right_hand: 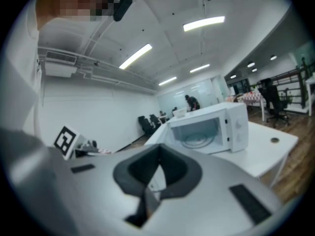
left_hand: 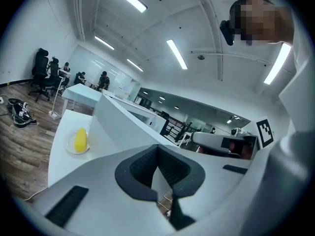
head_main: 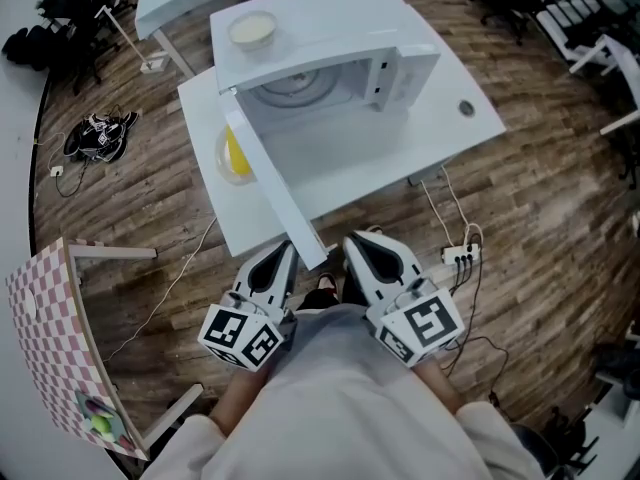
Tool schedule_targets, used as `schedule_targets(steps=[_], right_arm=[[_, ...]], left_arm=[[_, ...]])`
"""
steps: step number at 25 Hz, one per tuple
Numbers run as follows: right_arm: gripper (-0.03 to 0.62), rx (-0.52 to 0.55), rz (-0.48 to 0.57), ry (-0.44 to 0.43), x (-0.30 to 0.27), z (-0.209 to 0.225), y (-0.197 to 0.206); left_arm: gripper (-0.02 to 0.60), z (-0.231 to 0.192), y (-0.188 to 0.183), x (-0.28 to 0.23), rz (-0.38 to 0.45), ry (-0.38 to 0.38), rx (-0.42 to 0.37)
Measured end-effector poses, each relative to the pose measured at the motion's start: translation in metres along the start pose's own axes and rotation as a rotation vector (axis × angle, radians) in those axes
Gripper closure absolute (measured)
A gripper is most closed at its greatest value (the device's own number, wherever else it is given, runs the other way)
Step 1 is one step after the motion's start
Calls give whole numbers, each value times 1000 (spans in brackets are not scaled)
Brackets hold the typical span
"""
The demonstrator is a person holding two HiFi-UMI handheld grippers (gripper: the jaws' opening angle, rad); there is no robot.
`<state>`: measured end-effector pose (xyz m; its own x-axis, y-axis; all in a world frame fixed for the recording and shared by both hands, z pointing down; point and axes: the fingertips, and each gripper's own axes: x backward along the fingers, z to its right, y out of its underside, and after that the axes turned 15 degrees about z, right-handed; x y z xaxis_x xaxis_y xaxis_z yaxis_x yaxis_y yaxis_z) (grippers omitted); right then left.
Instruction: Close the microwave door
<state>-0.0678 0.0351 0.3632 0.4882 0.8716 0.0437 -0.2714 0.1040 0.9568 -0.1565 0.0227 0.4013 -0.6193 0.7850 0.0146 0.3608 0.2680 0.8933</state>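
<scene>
The white worktop (head_main: 440,138) carries one microwave (head_main: 400,63) at upper centre of the head view. Its one door (head_main: 275,183) stands wide open toward lower left, so I judge all the closing is left to do. My two grippers, left gripper (head_main: 288,250) and right gripper (head_main: 353,241), hang at lower centre, short of the door, fingers pressed together and empty. One bowl (head_main: 252,30) sits on the microwave and one plate (head_main: 236,154) left of the door.

White microwave (head_main: 335,43) standing upright on a white table (head_main: 470,133), its cavity facing the table's near edge. Door (head_main: 277,196) wide open, hinged at the cavity's left side and swung out toward that edge, seen from above as a long narrow white panel. Round glass turntable (head_main: 295,86) inside; control panel (head_main: 408,71) right of the cavity.
</scene>
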Motion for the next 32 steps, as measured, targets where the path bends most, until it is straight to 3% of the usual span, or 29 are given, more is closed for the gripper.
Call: schedule_targets(steps=[32], right_arm=[[577,-16,29,120,6,59,-16]], left_arm=[[565,23,11,-62,-64,105,42]])
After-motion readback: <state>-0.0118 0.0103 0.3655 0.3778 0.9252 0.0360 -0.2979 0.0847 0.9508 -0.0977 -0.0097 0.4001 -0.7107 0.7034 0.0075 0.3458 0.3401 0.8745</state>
